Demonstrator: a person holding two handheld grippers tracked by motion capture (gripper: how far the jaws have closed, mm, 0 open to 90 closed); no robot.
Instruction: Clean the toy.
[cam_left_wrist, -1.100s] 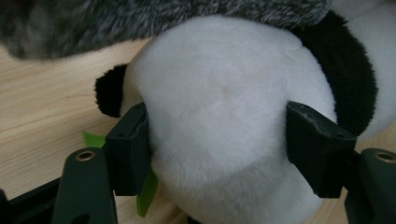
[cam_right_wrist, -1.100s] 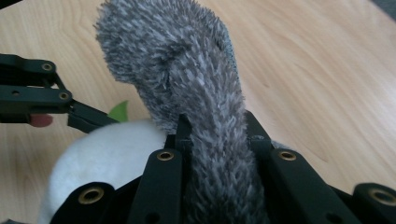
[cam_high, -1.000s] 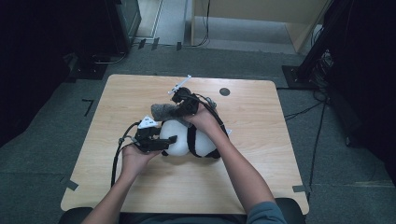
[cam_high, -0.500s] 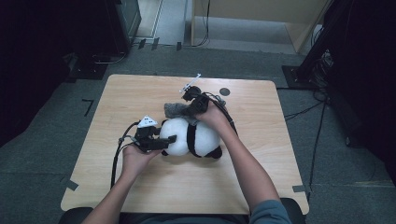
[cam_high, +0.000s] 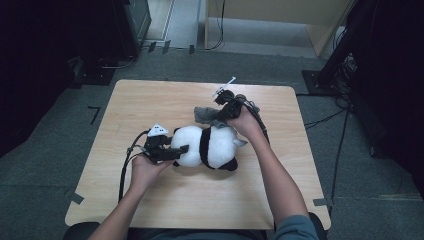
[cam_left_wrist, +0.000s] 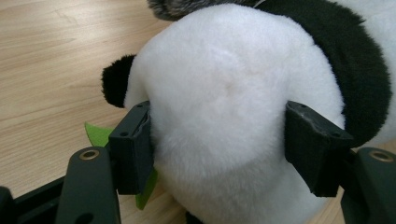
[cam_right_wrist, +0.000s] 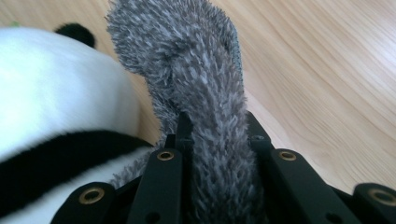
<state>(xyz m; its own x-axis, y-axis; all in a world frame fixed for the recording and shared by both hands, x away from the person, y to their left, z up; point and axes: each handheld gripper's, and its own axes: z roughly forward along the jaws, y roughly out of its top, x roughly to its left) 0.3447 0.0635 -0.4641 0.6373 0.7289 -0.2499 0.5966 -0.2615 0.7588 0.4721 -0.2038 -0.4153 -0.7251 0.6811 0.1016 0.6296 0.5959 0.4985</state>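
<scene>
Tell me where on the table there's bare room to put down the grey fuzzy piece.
Bare wood lies along the table's far left, between the panda toy and the far edge, and across the near strip in front of the toy between the two forearms. The middle is crowded: the left gripper clamps the toy, and the right gripper holds the grey fuzzy piece there.

A plump black-and-white plush panda (cam_high: 207, 146) lies on its side mid-table, a green leaf tucked beneath. A shaggy grey plush piece (cam_high: 206, 114) sits touching its far side.
</scene>
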